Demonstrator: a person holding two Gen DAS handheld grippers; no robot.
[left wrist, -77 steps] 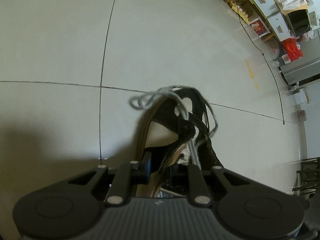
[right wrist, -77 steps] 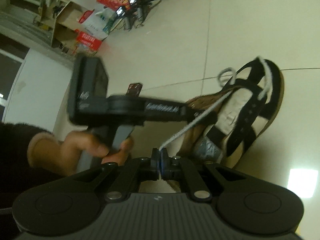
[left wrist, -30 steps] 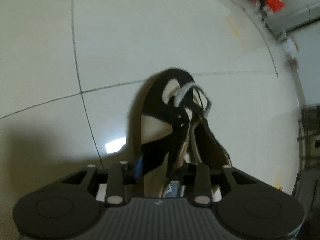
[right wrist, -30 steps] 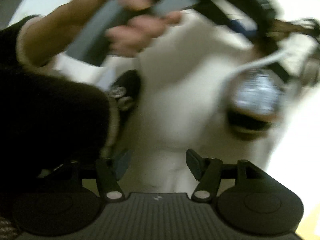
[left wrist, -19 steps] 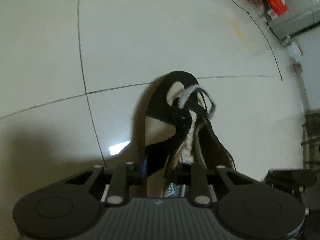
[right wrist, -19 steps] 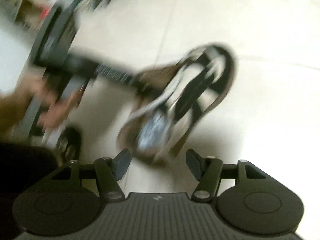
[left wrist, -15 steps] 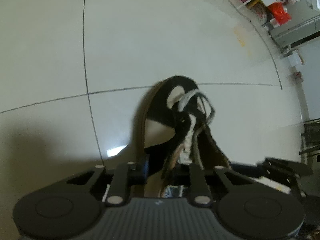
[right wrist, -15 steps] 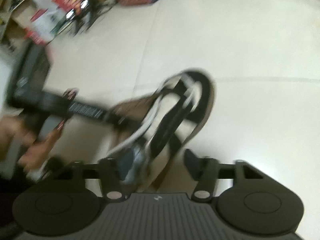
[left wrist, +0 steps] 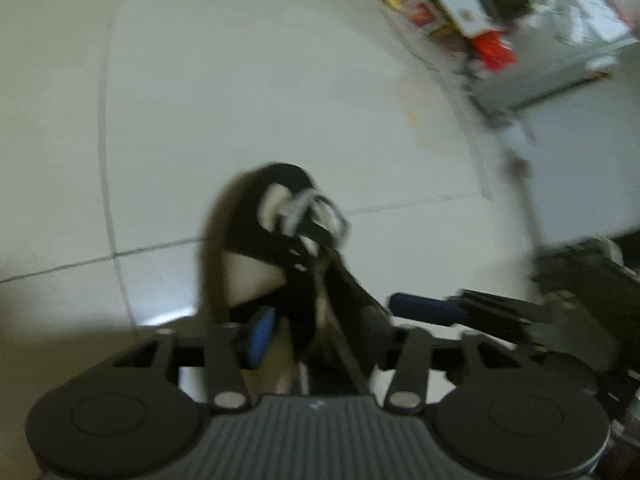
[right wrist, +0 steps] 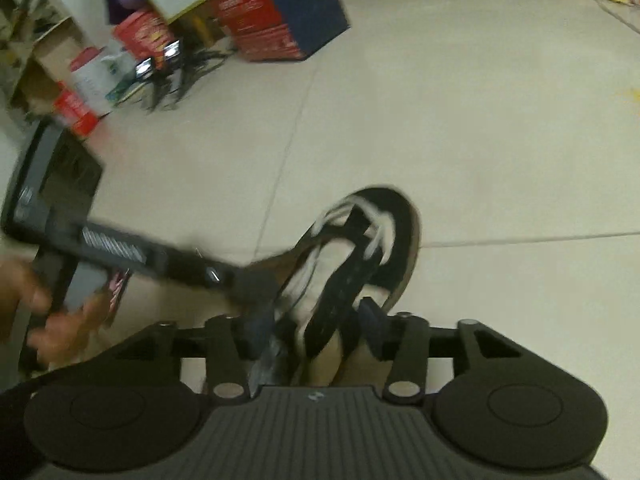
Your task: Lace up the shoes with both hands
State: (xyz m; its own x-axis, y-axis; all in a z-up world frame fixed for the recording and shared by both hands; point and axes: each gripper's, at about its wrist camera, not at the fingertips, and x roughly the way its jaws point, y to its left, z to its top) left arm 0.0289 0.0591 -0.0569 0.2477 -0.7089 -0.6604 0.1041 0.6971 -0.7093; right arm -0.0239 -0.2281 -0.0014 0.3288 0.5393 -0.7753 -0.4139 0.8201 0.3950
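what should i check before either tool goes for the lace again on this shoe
1. Lace free of both tools: ok. The white lace lies over the black straps; neither tool pinches it.
2. Left tool ready to grip: ok. Its jaws are opening, with the shoe between them.
3. Right tool ready to grip: ok. Jaws opening, astride the heel end, pads not pressing.
4. Shoe flat on the floor: ok, sole down.
5. Lace ends located: cannot tell, the pictures are blurred.
6. Tools clear of each other: not ok. The left tool's tip crowds the right tool's view beside the shoe.
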